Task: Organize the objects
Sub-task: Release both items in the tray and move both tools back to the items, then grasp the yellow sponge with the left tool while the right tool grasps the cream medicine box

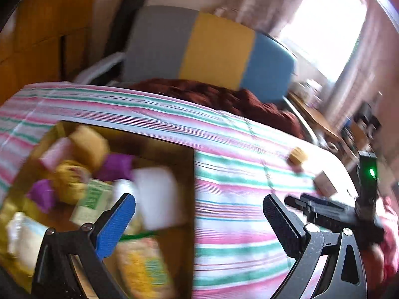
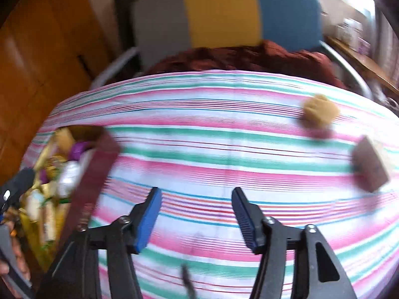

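Right claw [image 2: 197,219]: jaws spread wide, holding nothing, poised over the striped bedsheet [image 2: 212,149]. Left claw [image 1: 199,224]: likewise wide open and empty, beside the cardboard box [image 1: 184,174] that already holds many small items. Two loose things lie on the bed, well apart from the box: a tan lump [image 2: 320,112] and a brown block [image 2: 370,167]. Step in hand, as judged: reaching for the next item. The next move calls for travel rightward and a grasp around one of them.
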Demonstrator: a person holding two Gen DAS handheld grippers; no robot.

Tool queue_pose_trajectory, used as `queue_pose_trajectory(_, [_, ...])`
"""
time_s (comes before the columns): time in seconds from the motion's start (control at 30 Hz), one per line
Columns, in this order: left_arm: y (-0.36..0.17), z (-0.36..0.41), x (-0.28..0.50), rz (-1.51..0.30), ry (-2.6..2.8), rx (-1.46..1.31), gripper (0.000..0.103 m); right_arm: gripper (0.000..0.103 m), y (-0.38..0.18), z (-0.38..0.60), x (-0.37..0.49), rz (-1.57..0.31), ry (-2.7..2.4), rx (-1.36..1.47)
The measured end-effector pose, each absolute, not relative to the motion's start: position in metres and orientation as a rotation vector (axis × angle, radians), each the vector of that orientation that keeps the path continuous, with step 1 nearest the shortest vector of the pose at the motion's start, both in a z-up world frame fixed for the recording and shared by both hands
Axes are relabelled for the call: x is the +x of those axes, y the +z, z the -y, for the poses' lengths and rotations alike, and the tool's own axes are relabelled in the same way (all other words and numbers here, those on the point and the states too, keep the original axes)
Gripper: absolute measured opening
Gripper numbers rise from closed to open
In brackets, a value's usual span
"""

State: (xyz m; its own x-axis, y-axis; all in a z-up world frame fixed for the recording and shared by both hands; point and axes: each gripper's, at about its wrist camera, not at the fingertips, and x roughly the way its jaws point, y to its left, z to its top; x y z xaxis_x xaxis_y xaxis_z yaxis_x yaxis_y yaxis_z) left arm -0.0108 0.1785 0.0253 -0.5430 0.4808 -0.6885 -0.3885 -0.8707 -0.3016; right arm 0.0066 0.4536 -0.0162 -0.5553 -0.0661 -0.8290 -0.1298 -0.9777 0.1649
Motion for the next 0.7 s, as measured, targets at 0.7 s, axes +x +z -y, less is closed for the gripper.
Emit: queue_pose_trajectory(0.7, [-0.013,-0.321,0.009,-0.079,2.0,-1.254,0.103,0.087,-0.041,-0.703,0.006,-0.377,2.472,-1.384])
